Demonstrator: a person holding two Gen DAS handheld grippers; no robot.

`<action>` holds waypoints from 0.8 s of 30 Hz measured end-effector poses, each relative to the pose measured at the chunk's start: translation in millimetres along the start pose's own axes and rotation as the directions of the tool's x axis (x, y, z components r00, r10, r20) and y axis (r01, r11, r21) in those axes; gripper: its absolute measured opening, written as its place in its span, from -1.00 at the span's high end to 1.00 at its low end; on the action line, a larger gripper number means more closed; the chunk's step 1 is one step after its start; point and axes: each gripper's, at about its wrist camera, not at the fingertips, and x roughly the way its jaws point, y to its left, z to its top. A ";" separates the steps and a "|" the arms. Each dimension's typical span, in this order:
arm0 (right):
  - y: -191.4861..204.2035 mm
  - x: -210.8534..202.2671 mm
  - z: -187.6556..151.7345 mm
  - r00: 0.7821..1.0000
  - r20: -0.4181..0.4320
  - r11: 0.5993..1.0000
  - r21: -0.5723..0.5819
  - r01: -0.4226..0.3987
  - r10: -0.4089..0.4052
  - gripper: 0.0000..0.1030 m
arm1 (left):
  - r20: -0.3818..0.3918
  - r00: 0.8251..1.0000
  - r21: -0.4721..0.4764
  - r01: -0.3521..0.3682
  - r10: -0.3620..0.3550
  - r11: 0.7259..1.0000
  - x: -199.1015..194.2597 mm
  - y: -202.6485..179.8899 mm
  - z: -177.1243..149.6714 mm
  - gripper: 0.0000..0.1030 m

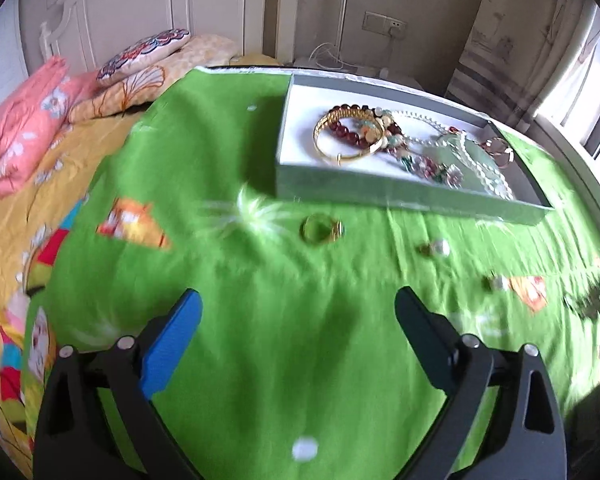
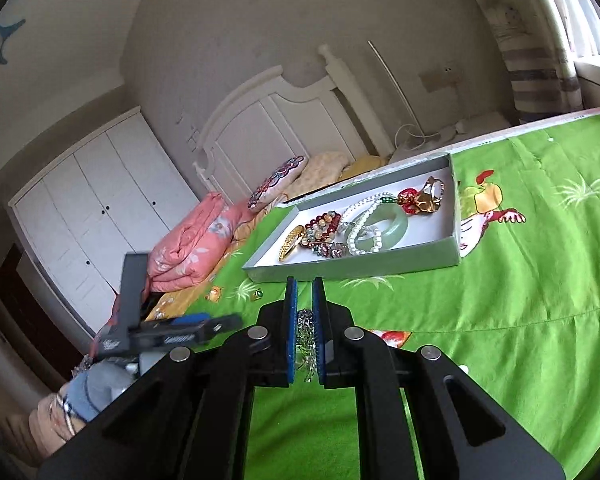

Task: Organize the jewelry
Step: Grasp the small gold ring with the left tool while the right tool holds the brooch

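Observation:
A shallow grey box (image 1: pixel 380 190) (image 2: pixel 356 266) on the green cloth holds a gold bangle (image 1: pixel 350 136), red bead bracelets, a pearl necklace (image 2: pixel 360 226) and a jade bangle (image 2: pixel 388 224). My left gripper (image 1: pixel 298 304) is open and empty above the cloth, short of a gold ring with a green stone (image 1: pixel 322 229). Two pearl earrings (image 1: pixel 436 247) (image 1: pixel 496 282) lie to the right of the ring. My right gripper (image 2: pixel 305 286) is shut on a silvery chain piece (image 2: pixel 305 336), held above the cloth in front of the box.
The green cloth (image 1: pixel 260 340) covers a bed with pink quilts (image 1: pixel 24 120) and pillows (image 1: pixel 144 56) at the left. A dark metallic piece (image 1: pixel 592 300) lies at the right edge. The left gripper's body (image 2: pixel 172 332) shows in the right wrist view. White wardrobe and headboard stand behind.

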 end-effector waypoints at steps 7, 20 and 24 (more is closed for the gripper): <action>-3.0 -2.4 0.0 1.000 -0.003 1.000 0.008 -0.008 0.008 0.81 | 0.007 0.999 0.041 -0.046 0.046 0.998 26.5 -4.0 28.3 -0.13; -4.5 -2.6 0.0 1.000 -0.002 1.000 0.016 -0.006 0.006 0.81 | 0.077 0.996 0.156 0.035 -0.048 0.987 4.1 -24.1 16.3 0.82; -4.8 -2.5 0.4 1.000 -0.002 1.000 0.015 -0.008 0.008 0.81 | 0.100 0.993 0.161 0.049 -0.066 0.986 -7.5 -24.3 8.2 0.82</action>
